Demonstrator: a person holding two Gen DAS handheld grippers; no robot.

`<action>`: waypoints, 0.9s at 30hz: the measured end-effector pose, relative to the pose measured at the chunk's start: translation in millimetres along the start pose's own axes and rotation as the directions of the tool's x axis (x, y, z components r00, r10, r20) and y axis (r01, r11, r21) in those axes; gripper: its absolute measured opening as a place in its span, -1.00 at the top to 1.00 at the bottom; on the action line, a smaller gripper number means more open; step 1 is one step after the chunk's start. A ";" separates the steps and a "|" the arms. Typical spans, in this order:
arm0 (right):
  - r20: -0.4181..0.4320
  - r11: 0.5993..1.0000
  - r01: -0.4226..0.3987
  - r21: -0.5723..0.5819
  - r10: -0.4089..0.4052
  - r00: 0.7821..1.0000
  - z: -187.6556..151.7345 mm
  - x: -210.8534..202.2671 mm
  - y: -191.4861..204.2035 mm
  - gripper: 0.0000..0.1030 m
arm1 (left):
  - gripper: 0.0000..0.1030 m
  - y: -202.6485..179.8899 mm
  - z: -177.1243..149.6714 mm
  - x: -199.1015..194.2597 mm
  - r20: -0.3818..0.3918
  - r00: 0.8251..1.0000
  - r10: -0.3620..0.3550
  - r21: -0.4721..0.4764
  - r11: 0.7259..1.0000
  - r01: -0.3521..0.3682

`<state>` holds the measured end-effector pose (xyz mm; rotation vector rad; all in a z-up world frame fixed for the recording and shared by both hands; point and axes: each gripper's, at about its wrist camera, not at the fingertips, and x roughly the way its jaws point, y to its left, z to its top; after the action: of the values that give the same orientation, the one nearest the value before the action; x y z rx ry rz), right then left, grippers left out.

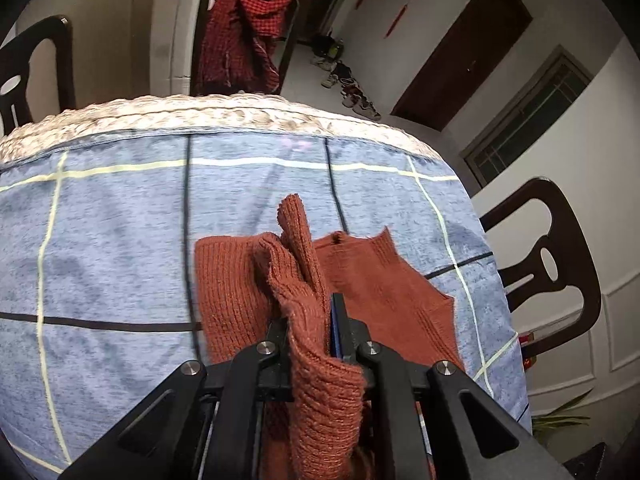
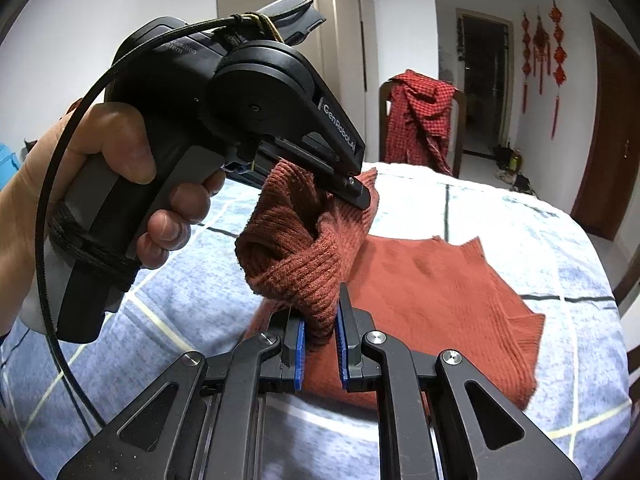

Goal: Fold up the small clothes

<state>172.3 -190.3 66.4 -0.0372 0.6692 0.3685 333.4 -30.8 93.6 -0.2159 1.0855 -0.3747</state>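
A rust-red knitted garment (image 1: 384, 292) lies on the blue checked cloth of the table (image 1: 120, 240); it also shows in the right wrist view (image 2: 436, 292). My left gripper (image 1: 310, 320) is shut on a bunched, lifted edge of the knit. In the right wrist view the left gripper (image 2: 356, 192) is held by a hand above the table, with the knit fold hanging from it. My right gripper (image 2: 322, 332) is shut on the lower end of the same lifted fold, between its blue pads (image 2: 300, 344).
A dark chair with a red checked cloth (image 1: 244, 24) draped on it stands beyond the table's far edge. Another dark chair (image 1: 548, 264) stands at the table's right side, one more at the far left (image 1: 36, 68). Shoes (image 1: 352, 88) lie on the floor.
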 end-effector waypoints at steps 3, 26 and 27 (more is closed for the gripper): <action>-0.001 1.000 0.007 0.014 -0.007 1.000 -3.8 -5.2 -10.1 0.76 | 0.75 -13.1 2.3 5.1 -0.009 1.000 -0.002 0.016 1.000 0.002; -0.044 0.975 -0.006 0.220 0.017 0.999 -24.7 -26.6 -95.6 0.76 | 0.75 -93.1 4.7 60.3 -0.085 0.996 0.020 0.130 0.991 -0.009; -0.046 0.973 -0.007 0.231 0.018 0.999 -25.6 -27.3 -98.0 0.76 | 0.75 -96.9 4.4 63.9 -0.087 0.996 0.026 0.139 0.990 -0.014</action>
<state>171.0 -294.6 54.9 0.1804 0.7565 0.3007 345.2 -145.3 77.3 -0.0654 1.1435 -0.4430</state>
